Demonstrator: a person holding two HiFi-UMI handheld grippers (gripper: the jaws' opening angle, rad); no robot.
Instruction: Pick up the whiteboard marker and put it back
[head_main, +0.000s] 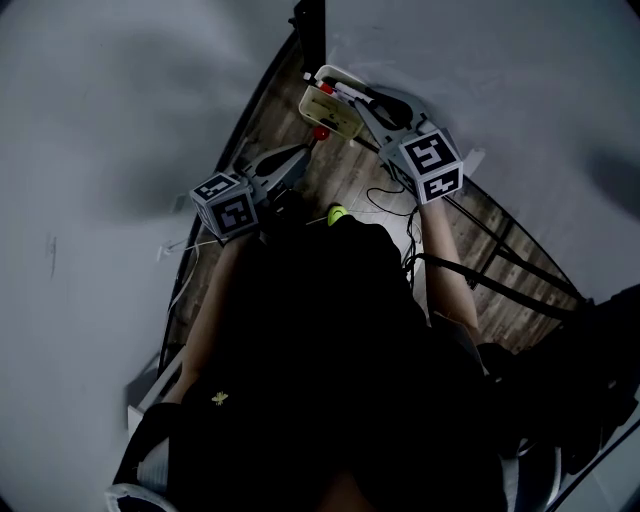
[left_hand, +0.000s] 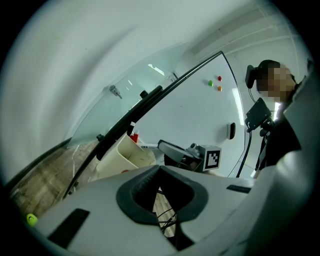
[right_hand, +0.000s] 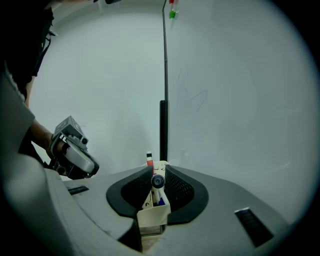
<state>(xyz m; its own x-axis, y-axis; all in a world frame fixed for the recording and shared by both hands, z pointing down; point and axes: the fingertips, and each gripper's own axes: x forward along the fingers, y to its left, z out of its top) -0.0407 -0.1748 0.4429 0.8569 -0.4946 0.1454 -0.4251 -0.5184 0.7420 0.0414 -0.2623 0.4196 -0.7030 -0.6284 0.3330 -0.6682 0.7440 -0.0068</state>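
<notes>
Pinching the whiteboard marker (right_hand: 158, 181) between its two pads, the right hand-held gripper (right_hand: 159, 172) is positioned directly over a cream holder (right_hand: 150, 221). The marker's round end faces the right gripper view, with one pad pressed against each side. Its pale body runs downward from that end toward the holder's opening. Whether the lower end is already inside the holder cannot be determined. A red-and-white marker (right_hand: 149, 160) stands in the holder just behind the gripped one.

The holder sits against the black frame bar (right_hand: 163, 130) at the edge of a whiteboard (right_hand: 235, 100). In the head view it appears at the top of the frame, above a wooden floor (head_main: 345, 180).

The left hand-held gripper (left_hand: 160, 170) is well apart from the holder, to its left in the head view. Its jaws are pressed together at the tips, with nothing between them. Only floor and loose cables show through the gap behind the tips.

Additional items:
- A small yellow-green object (head_main: 337, 214) lies on the floor between the two arms.
- Red, green and orange magnets (left_hand: 215, 82) are attached to the whiteboard, as seen in the left gripper view.
</notes>
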